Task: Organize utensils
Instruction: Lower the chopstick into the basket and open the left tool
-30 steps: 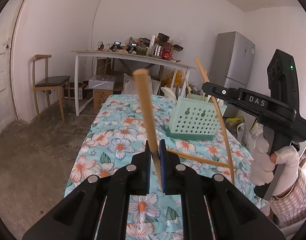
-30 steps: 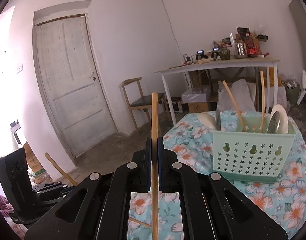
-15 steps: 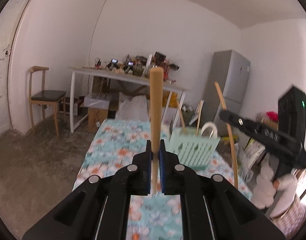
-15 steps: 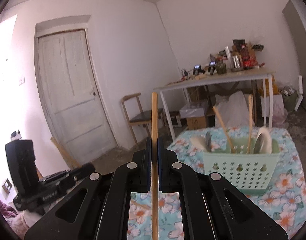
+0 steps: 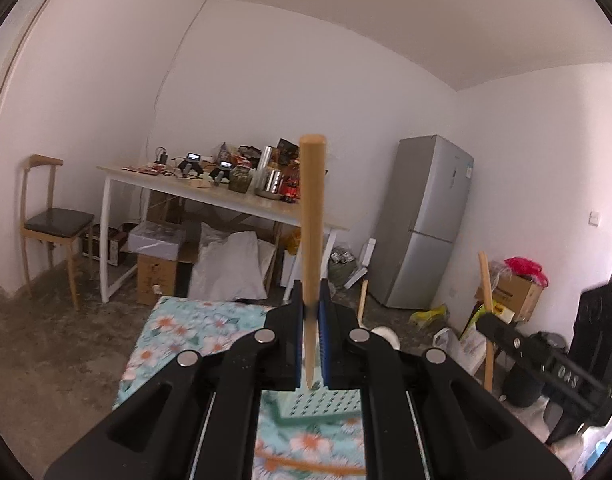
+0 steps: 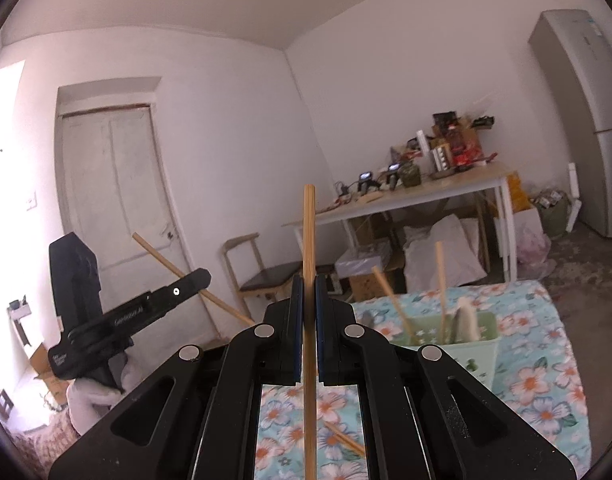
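My left gripper point(image 5: 311, 334) is shut on a wooden chopstick point(image 5: 312, 216) that points up, high above the floral table point(image 5: 174, 328). My right gripper point(image 6: 309, 328) is shut on a second wooden chopstick point(image 6: 308, 240), also held upright. The mint green utensil basket point(image 6: 458, 344) stands on the table with chopsticks and a white spoon in it; its perforated wall shows below my left jaws point(image 5: 326, 402). One more chopstick point(image 6: 346, 438) lies on the tablecloth. Each gripper shows in the other's view, the right one point(image 5: 546, 368) and the left one point(image 6: 118, 316).
A white work table point(image 5: 226, 200) with clutter stands at the back wall, boxes and bags under it. A wooden chair point(image 5: 46, 220) is at the left, a grey fridge point(image 5: 422, 220) at the right, a white door point(image 6: 114, 200) on the side wall.
Both grippers have risen and tilted upward with their chopsticks. The table and basket have dropped low in both views. The grips have not changed.
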